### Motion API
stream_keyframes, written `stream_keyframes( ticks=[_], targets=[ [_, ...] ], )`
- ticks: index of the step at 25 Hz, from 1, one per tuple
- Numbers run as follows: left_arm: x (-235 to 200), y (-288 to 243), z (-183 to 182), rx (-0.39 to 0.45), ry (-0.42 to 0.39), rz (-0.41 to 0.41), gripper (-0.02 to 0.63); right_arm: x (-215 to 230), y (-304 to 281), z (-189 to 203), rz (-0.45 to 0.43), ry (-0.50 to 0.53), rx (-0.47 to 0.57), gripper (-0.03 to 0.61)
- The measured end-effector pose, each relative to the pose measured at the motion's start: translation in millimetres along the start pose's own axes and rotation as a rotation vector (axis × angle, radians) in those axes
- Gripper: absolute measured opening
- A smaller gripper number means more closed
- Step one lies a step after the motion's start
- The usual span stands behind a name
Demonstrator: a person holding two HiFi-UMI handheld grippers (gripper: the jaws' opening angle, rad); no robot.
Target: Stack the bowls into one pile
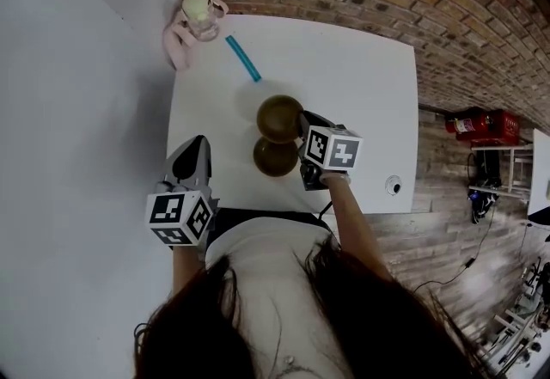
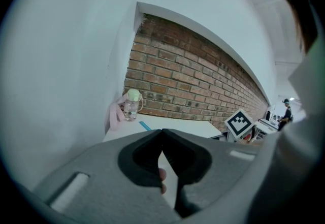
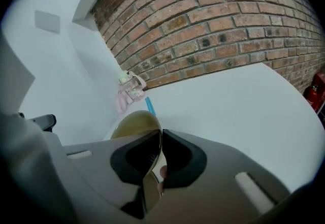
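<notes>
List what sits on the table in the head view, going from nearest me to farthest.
nearer brown bowl → farther brown bowl → blue stick → clear bottle

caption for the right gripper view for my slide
Right gripper shut on the rim of a brown bowl, white table and brick wall beyond.

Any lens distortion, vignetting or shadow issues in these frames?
Left gripper view and right gripper view: strong fisheye, black corners, brick wall courses bowed. Right gripper view: bowl rim between the fingers of the right gripper looks soft up close. Head view: dim, wide-angle; soft bowl shadow on the table.
</notes>
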State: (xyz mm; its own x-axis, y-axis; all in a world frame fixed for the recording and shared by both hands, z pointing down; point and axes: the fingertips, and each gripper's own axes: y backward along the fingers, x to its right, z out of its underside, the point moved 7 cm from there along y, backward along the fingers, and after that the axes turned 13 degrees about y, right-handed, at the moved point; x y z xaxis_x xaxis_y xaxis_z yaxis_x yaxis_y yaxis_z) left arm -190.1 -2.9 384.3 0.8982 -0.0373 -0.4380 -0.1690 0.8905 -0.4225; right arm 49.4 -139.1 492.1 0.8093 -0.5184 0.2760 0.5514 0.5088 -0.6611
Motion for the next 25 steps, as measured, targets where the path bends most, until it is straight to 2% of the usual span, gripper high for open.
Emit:
stream_keyframes(
  ticks=[25],
  targets=[
    [7.4,17.4,20.6,-0.038,-0.01,0.061,0.003,-15.4,33.3,35.8,0.015,-0.044,0.015,0.021]
  ],
)
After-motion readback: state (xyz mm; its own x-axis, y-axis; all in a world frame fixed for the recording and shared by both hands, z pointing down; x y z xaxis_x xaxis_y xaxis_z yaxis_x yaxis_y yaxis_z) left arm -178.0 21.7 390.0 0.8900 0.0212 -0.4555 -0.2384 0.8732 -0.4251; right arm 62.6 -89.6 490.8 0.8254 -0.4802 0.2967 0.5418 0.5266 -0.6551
